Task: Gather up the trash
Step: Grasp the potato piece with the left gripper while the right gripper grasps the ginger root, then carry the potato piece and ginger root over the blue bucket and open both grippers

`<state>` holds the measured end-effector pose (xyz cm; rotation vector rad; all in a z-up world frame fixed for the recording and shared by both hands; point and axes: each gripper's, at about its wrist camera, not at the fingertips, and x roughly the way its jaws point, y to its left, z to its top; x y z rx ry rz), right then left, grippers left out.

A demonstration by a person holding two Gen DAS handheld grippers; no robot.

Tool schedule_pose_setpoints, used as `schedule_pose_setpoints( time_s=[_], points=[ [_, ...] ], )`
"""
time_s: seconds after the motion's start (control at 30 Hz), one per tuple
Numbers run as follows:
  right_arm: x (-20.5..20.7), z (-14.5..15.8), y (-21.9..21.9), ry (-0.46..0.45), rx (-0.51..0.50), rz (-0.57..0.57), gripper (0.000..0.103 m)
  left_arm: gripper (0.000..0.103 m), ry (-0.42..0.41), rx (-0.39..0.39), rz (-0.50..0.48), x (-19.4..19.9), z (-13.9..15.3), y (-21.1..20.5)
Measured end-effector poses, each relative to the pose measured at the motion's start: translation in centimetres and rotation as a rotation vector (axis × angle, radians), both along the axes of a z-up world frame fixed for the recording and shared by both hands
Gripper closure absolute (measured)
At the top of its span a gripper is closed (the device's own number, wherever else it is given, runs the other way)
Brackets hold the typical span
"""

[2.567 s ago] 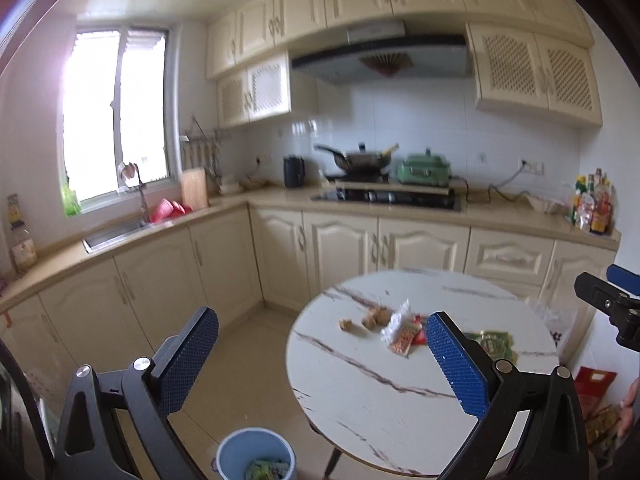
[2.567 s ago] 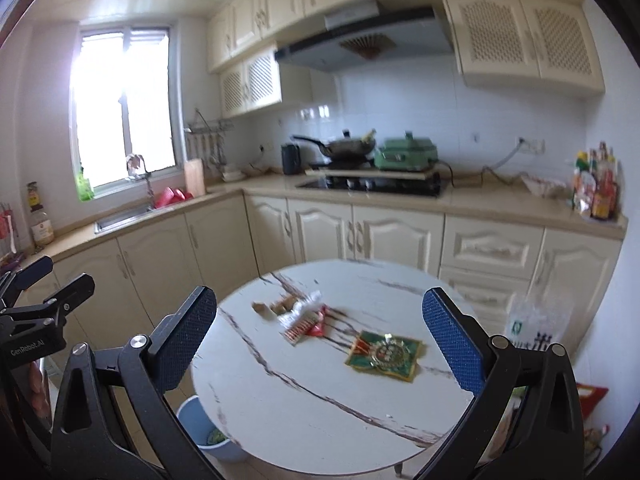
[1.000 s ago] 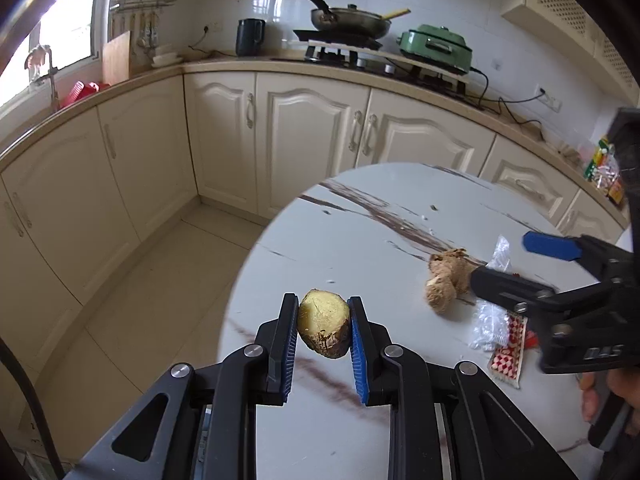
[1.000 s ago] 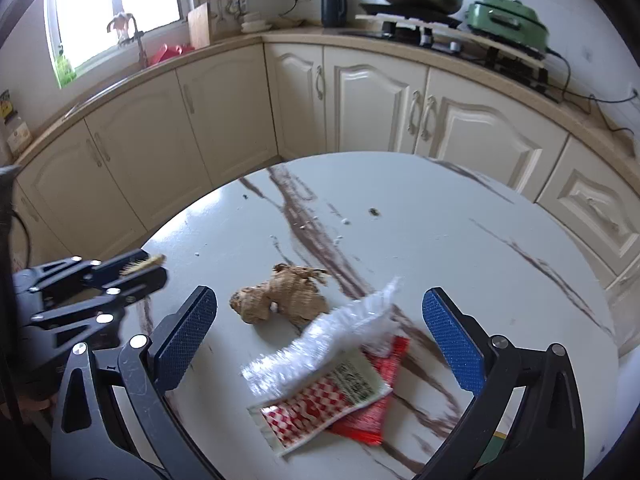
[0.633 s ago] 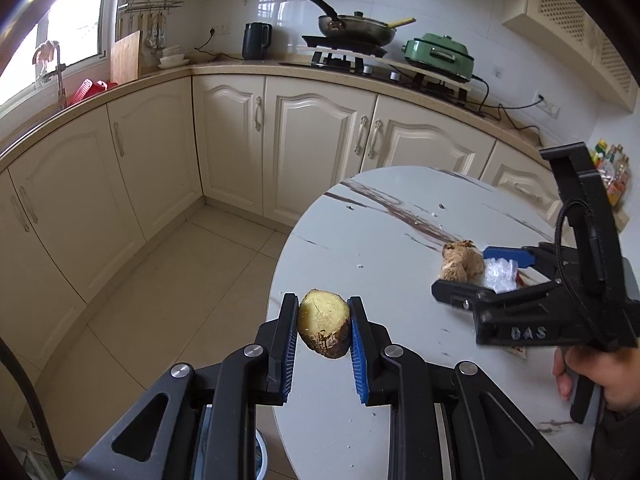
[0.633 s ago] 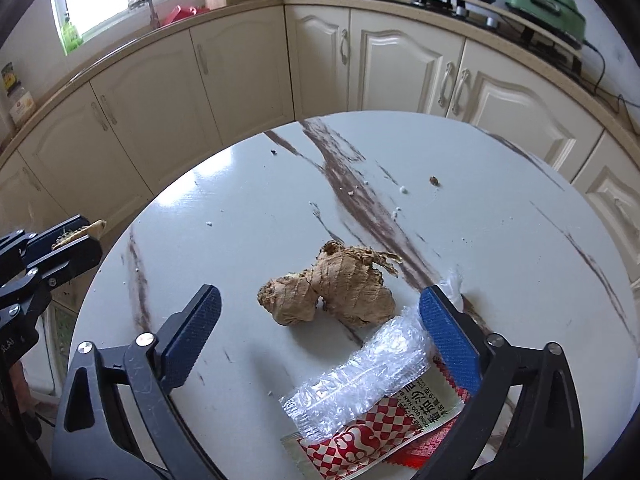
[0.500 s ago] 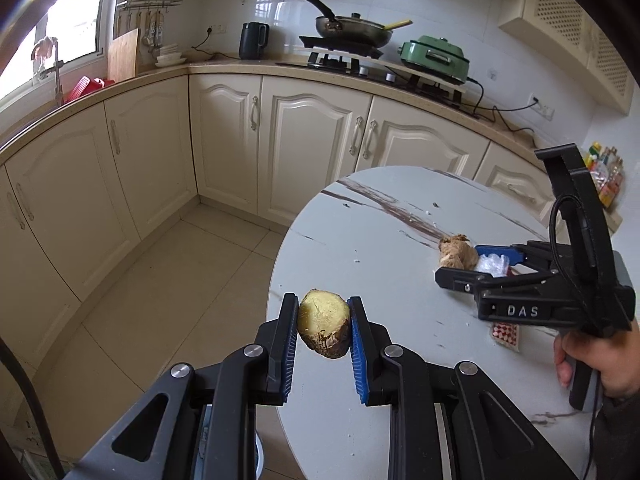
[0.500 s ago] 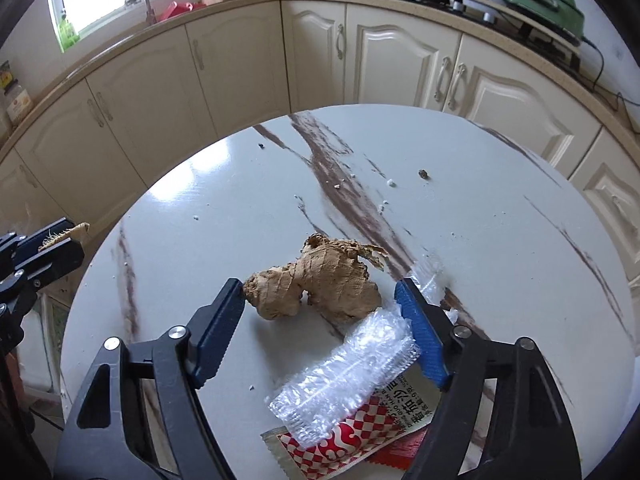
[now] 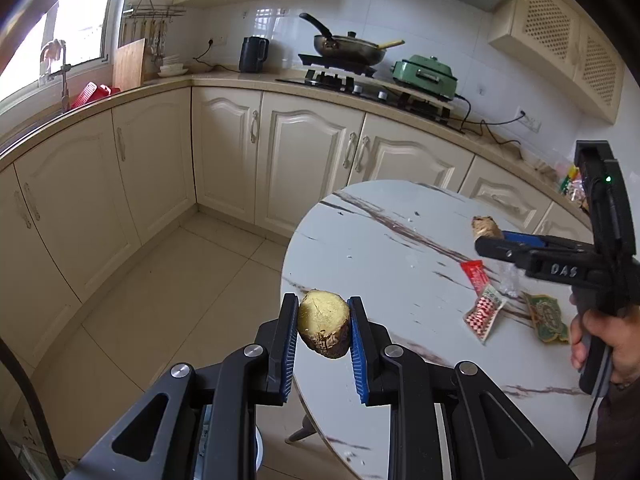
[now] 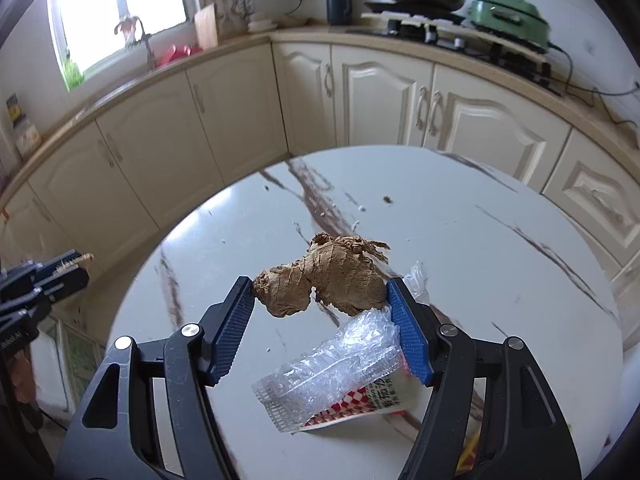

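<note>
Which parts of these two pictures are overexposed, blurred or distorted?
Left wrist view: the window is blown out and the cabinets curve from the fisheye; the potato piece is sharp. Right wrist view: window glares, the edges smear, the ginger stays clear.

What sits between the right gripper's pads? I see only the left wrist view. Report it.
Observer: The right gripper is closing on a knobbly brown ginger root; both blue pads touch its ends.
Operator: Check under it for other trash.
Observer: A clear crinkled plastic wrapper lies on a red-and-white checked packet, just below the ginger.
Operator: Say whether the wrapper is caught.
Observer: Its top corner sits by the right-hand pad; I cannot tell if it is pinched.
</note>
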<state>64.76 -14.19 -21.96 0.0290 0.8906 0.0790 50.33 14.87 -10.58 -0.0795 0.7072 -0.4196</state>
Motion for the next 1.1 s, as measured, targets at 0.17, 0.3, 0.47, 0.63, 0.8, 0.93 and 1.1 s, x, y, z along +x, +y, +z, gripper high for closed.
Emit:
schedule_pose_setpoints(
  time_s=[0.17, 0.3, 0.47, 0.63, 0.8, 0.93, 1.1],
  points=[
    [-4.6, 1.9, -0.8, -0.002, 0.093, -0.003, 0.037, 0.083, -0.031, 0.001, -0.012, -4.4, 1.5, 1.2],
    [-8.8, 0.2, 0.8, 0.057, 0.021, 0.041, 0.037, 0.083, -0.049, 0.000, -0.020, -8.3, 2.4, 1.8],
    [-11.9, -2.7, 1.3, 0.088, 0.002, 0.056, 0.037, 0.083, -0.058, 0.010, -0.031, -12.2, 3.1, 2.1],
    [-11.7, -3.4, 1.5, 0.072, -0.027, 0.075, 0.032, 0.083, -0.053, 0.014, -0.035, -14.7, 3.8, 2.2],
    [-11.3, -5.2, 1.3, 0.149, -0.025, 0.079, 0.031, 0.083, -0.042, 0.019, -0.039, -15.3, 4.3, 2.1],
    [-11.6, -6.0, 1.7, 0.143, -0.036, 0.097, 0.035, 0.083, -0.037, 0.019, -0.048, -14.9, 4.5, 1.7],
    [-11.4, -5.7, 3.0, 0.115, -0.077, 0.112, 0.046, 0.083, -0.026, 0.005, -0.053, -13.6, 4.4, 2.0]
  ],
)
